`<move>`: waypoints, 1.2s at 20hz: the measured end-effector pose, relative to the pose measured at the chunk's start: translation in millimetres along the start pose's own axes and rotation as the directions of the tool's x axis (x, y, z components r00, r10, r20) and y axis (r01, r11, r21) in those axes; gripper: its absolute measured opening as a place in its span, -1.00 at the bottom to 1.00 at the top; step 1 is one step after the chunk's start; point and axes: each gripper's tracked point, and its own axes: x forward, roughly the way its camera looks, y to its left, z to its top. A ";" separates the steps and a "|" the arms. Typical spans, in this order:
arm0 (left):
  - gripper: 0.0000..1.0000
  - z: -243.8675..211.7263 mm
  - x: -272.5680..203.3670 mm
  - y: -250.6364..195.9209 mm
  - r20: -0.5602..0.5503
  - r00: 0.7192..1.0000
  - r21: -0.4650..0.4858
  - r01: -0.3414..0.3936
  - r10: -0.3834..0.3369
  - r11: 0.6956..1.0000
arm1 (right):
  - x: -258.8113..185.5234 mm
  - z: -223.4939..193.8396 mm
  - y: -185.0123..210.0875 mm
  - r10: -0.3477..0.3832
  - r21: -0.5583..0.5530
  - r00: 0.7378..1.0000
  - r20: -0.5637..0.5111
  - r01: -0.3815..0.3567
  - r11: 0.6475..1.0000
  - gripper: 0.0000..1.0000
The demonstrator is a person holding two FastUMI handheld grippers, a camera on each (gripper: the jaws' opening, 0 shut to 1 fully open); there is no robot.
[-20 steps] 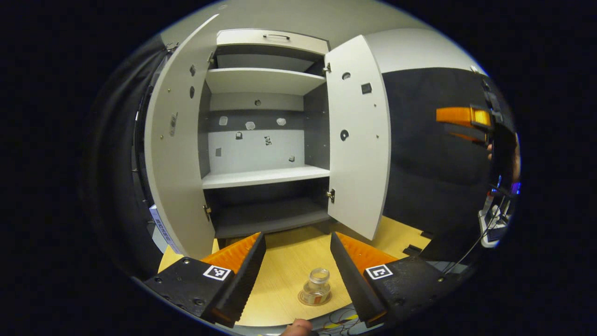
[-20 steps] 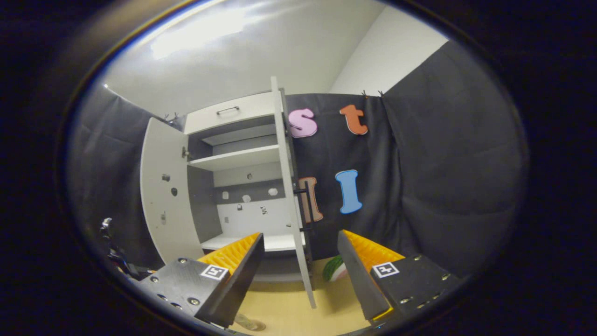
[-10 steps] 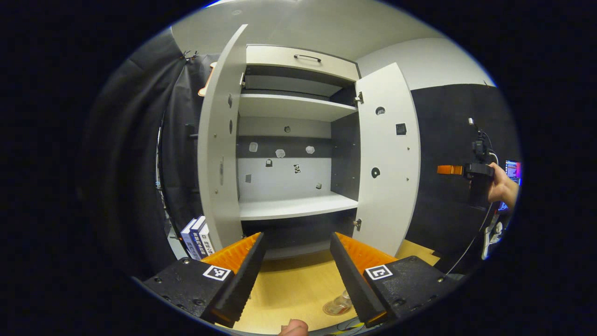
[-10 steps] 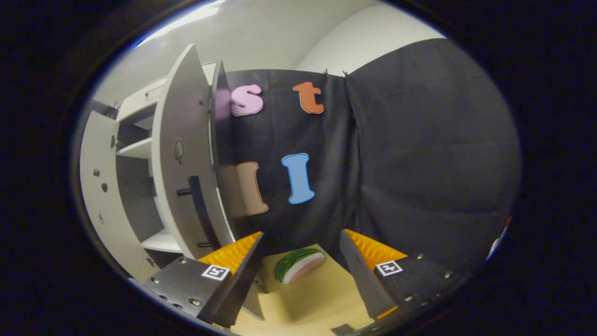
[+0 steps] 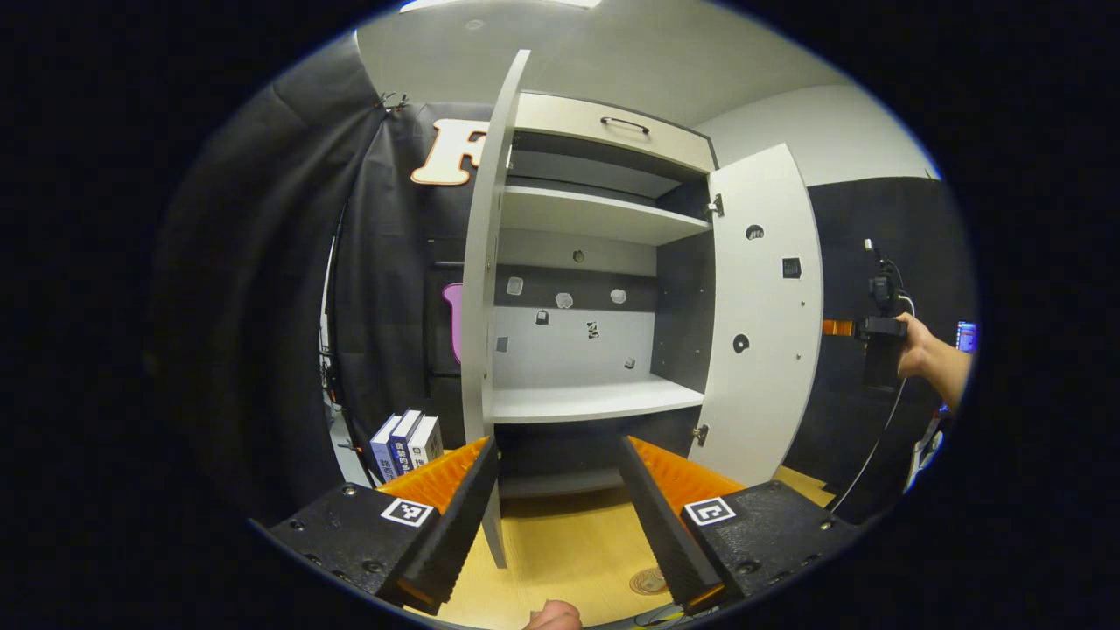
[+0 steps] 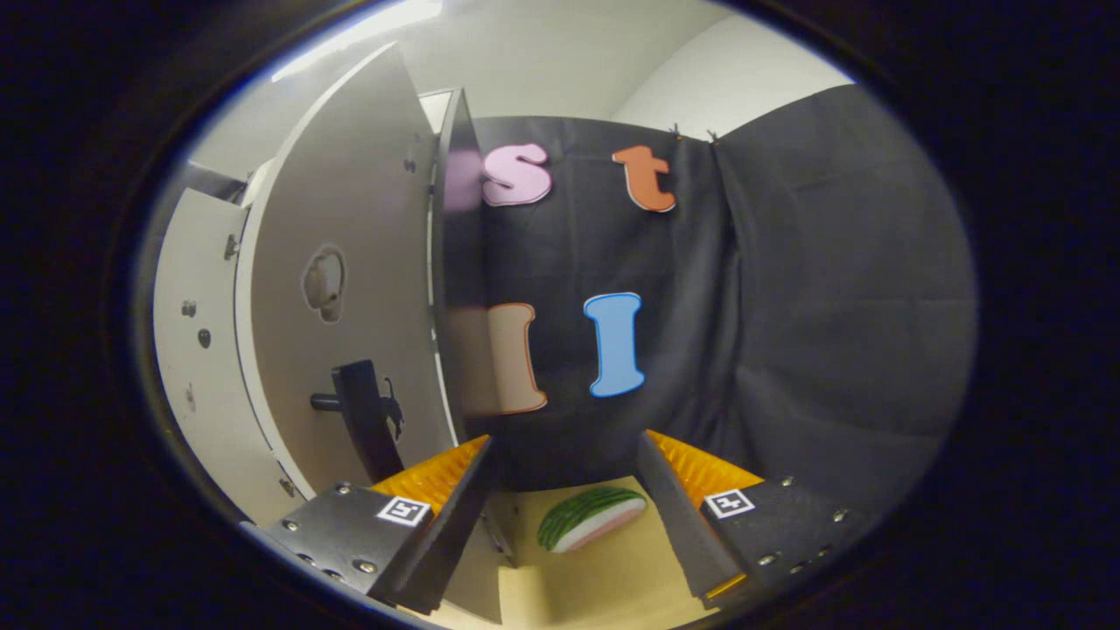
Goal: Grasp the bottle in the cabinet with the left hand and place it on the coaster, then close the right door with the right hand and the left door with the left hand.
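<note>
Left tongs (image 5: 558, 503) agape facing cabinet (image 5: 595, 262), right tongs (image 6: 560, 507) agape behind right door (image 6: 350, 297)

The cabinet (image 5: 595, 262) at the centre of the left gripper view has pale grey doors and shelves, with darker grey side walls and a dark band across its back panel; the tabletop (image 5: 569, 560) at the lower centre is light yellow wood; the coaster (image 5: 649, 581) on it is brownish with a faint ringed pattern; at lower left the books (image 5: 407, 442) show blue and white spines; in the right gripper view, a watermelon slice (image 6: 591, 518) at lower centre has a striped green rind, white band and pink flesh; the door handle (image 6: 363, 420) at left is black.
</note>
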 end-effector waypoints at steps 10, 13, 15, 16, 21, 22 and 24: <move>0.79 5.5 -8.7 2.2 -0.004 0.999 0.073 -0.032 0.032 0.997 | 4.9 -12.0 101.2 0.161 -0.002 0.987 -0.023 -0.161 0.987 0.85; 0.78 4.4 -22.7 10.6 -0.004 0.999 0.072 -0.050 0.051 0.996 | 6.3 -11.2 111.2 0.158 -0.006 0.987 -0.003 -0.158 0.987 0.86; 0.78 -2.1 -29.1 22.3 -0.020 0.997 0.079 -0.074 0.076 0.994 | 7.6 -13.4 117.2 0.161 0.003 0.987 -0.001 -0.161 0.987 0.86; 0.78 -5.0 -30.3 29.5 -0.028 0.995 0.079 -0.090 0.093 0.993 | 7.1 -14.0 119.8 0.162 0.006 0.987 0.002 -0.162 0.987 0.86; 0.77 -18.0 -33.3 49.0 -0.091 0.987 0.051 -0.127 0.131 0.991 | 7.0 -15.2 126.5 0.149 0.024 0.989 0.026 -0.150 0.988 0.86; 0.79 -16.3 -32.7 53.2 -0.091 0.986 0.056 -0.135 0.140 0.989 | 7.2 -15.8 127.7 0.147 0.028 0.989 0.029 -0.148 0.989 0.86; 0.76 -16.9 -29.9 58.6 -0.090 0.986 0.056 -0.135 0.140 0.989 | 7.2 -15.5 130.3 0.146 0.023 0.989 0.038 -0.147 0.989 0.87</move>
